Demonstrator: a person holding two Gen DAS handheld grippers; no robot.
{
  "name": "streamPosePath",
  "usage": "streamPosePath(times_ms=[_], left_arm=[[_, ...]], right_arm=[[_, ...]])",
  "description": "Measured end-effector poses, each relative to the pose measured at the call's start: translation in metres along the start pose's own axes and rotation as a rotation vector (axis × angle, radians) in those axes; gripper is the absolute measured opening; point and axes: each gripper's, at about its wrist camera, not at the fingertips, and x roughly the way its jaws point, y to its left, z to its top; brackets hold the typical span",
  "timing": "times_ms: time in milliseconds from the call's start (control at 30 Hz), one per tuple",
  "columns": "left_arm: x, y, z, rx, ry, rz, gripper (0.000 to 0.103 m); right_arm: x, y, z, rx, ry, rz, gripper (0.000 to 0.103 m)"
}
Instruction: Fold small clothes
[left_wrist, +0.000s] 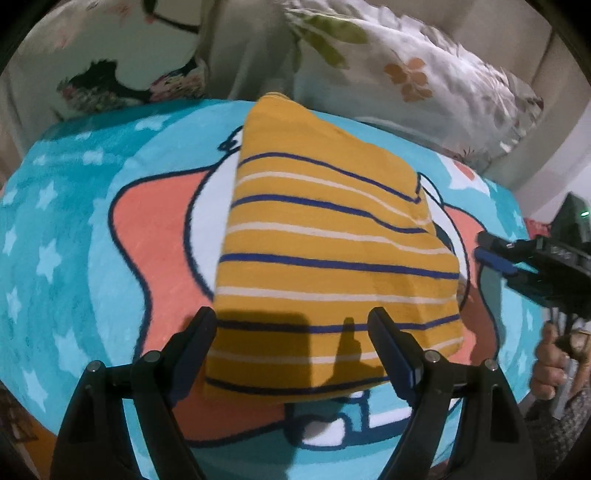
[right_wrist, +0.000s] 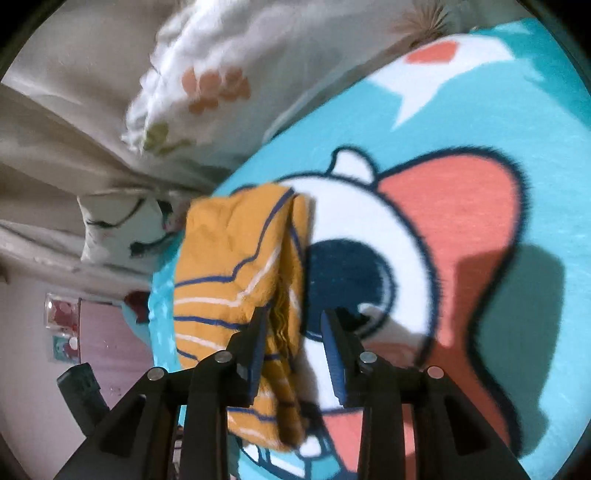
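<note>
A folded yellow garment (left_wrist: 332, 240) with blue and white stripes lies on the teal cartoon blanket (left_wrist: 74, 229). My left gripper (left_wrist: 291, 317) hangs over the garment's near edge, its jaws wide open with a finger over each side of the cloth. My right gripper (left_wrist: 484, 245) is off the garment's right side. In the right wrist view the garment (right_wrist: 229, 266) shows its stacked folded edge, and the right gripper (right_wrist: 295, 314) stands open just above that edge, with a gap between its blue pads and the cloth.
Floral pillows (left_wrist: 413, 74) and pale bedding (right_wrist: 74, 110) are piled along the blanket's far side. A hand (left_wrist: 550, 369) holds the right gripper's handle at the blanket's right edge. A pink wall with small pictures (right_wrist: 62, 332) lies beyond the bed.
</note>
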Motion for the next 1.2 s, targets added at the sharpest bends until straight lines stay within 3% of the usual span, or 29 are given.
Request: streamPosePath(times_ms=[167,333,533,800,1000,1200], left_arm=[[0.003,-0.009,-0.001,0.010,0.009,0.015,0.083],[-0.005,-0.008,-0.007,0.011,-0.011,0.058,0.083],[-0.017,0.008,-0.021,-0.010,-0.020,0.147,0.083],[-0.028,0.030,-0.041,-0.044,-0.005,0.221,0.083],[-0.028,0.044,-0.044,-0.053,0.004,0.216,0.083],[-0.032,0.056,-0.051,-0.038,-0.001,0.200,0.083]], right_arm=[[-0.017,0.036,-0.011,-0.157,-0.042,-0.068,0.034],[0.003,0.075,-0.029,-0.334,-0.035,-0.139,0.034],[0.024,0.104,-0.038,-0.459,-0.029,-0.176,0.034],[0.086,0.109,-0.043,-0.561,0.046,-0.303,0.034],[0.065,0.119,-0.047,-0.538,-0.003,-0.311,0.034],[0.046,0.142,-0.065,-0.575,-0.068,-0.383,0.034]])
